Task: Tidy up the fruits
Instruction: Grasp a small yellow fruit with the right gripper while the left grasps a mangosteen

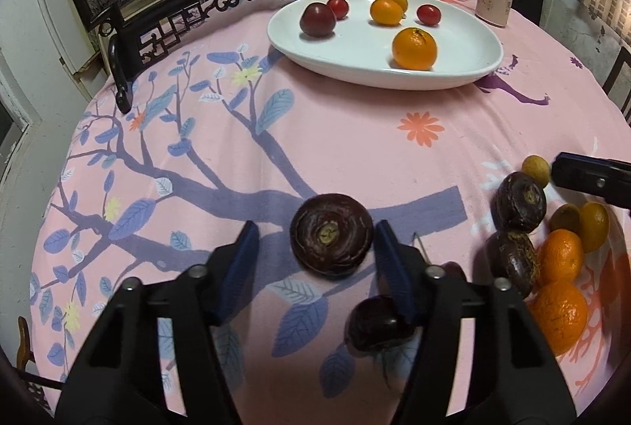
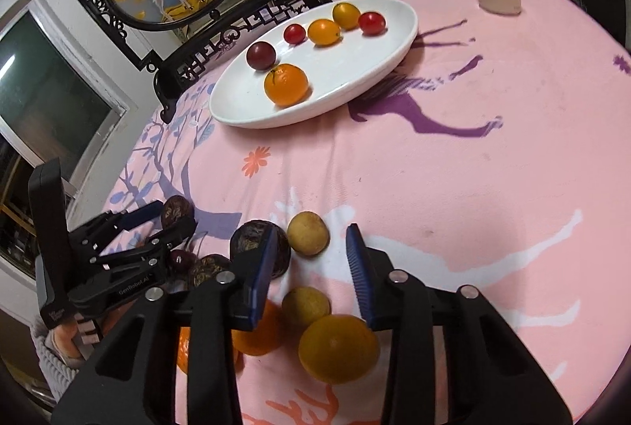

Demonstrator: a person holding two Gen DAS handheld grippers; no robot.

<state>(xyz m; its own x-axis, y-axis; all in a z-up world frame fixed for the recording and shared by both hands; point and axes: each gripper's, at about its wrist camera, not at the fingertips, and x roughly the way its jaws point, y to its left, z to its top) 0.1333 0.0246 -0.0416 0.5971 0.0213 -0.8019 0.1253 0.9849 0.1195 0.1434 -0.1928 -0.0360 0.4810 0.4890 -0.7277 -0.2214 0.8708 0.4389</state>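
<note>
dark purple fruit [image 1: 331, 233] sits untouched between the open left hand-held gripper [image 1: 316, 247]; right hand-held gripper [image 2: 311, 259] open too.

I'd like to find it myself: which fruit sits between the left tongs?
On the pink tablecloth, nearer than the white plate, the left tongs straddle a dark water chestnut. It lies alone, flat and round with a pale centre, apart from the fruit pile.

i see a white oval plate [image 1: 465, 70] at the table's far side holding an orange [image 1: 414, 48], a dark plum, two yellow-orange fruits and two small red ones. nearer me, a dark wrinkled fruit [image 1: 331, 233] lies apart from a cluster of oranges [image 2: 338, 348], small tan fruits [image 2: 307, 233] and more dark ones.
</note>
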